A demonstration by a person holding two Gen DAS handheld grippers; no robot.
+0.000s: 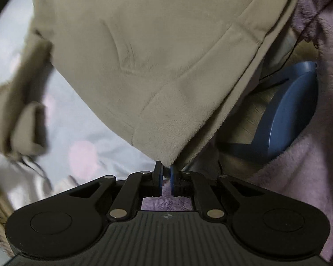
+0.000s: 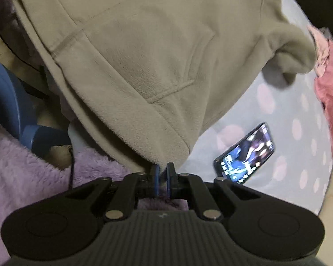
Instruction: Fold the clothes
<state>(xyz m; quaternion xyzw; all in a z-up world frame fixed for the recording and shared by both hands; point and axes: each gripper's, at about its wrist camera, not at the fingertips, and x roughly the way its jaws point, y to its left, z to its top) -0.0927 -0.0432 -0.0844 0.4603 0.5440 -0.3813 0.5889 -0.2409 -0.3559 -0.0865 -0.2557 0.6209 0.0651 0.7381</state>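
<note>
Left wrist view: a beige fleece garment (image 1: 157,55) fills most of the frame, spreading up and away from the left gripper (image 1: 165,173), whose blue-padded jaws are clenched on one bottom corner of its hem. A sleeve (image 1: 22,102) trails off to the left, blurred. In the right wrist view the same garment (image 2: 148,62) fans out ahead of the right gripper (image 2: 163,171), which is pinched shut on the other hem corner, beside a front pocket. So the hem runs between the two grippers and the body of the garment lies forward of both, above a pale bedsheet with pink dots (image 2: 277,133). Neither hand looks nearer. Laying it flat would likely mean moving both corners forward together. A lit phone (image 2: 246,153) lies on the sheet just right of the right gripper, and a pink cloth (image 2: 328,93) sits further right. A blue stool (image 1: 288,113) and a lilac fleece blanket (image 2: 22,173) lie between the grippers.
</note>
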